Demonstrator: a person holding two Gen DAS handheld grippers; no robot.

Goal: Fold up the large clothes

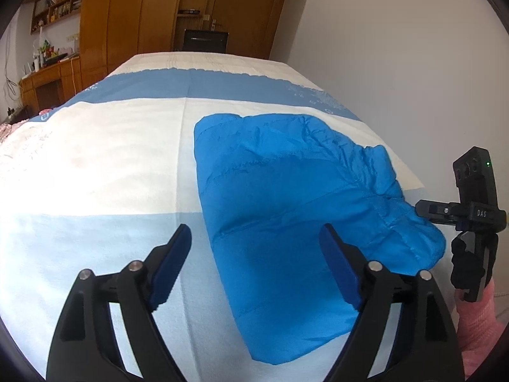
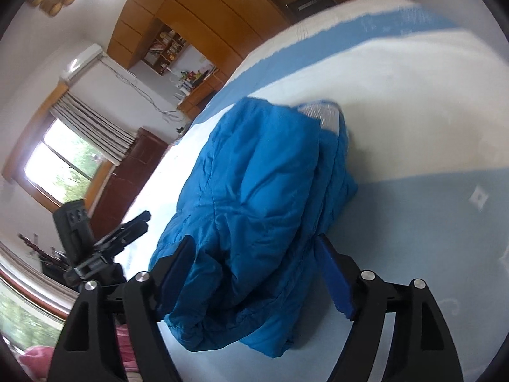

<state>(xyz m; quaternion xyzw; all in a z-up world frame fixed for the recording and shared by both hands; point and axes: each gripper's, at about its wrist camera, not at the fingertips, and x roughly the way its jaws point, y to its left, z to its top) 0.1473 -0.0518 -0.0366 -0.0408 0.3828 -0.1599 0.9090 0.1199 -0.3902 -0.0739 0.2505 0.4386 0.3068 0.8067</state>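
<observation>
Nearest the camera, the left gripper (image 1: 254,261) and the right gripper (image 2: 254,270) both stand with jaws wide apart, gripping nothing. Beyond them a folded blue padded jacket (image 1: 286,222) lies on the bed (image 1: 95,159). Its long axis runs away toward the wooden wardrobe (image 1: 143,16).

The folded jacket (image 1: 286,222) lies on the bed (image 1: 95,159), toward its right side near the wall (image 1: 397,47). The left tongs (image 1: 254,254) hang over the jacket's near left edge, and the right tongs (image 2: 254,261) straddle its near end, with the jacket between the wide-set fingers. Beyond the bed's far end stands the wardrobe (image 1: 143,9), with a desk (image 1: 51,79) to its left.
</observation>
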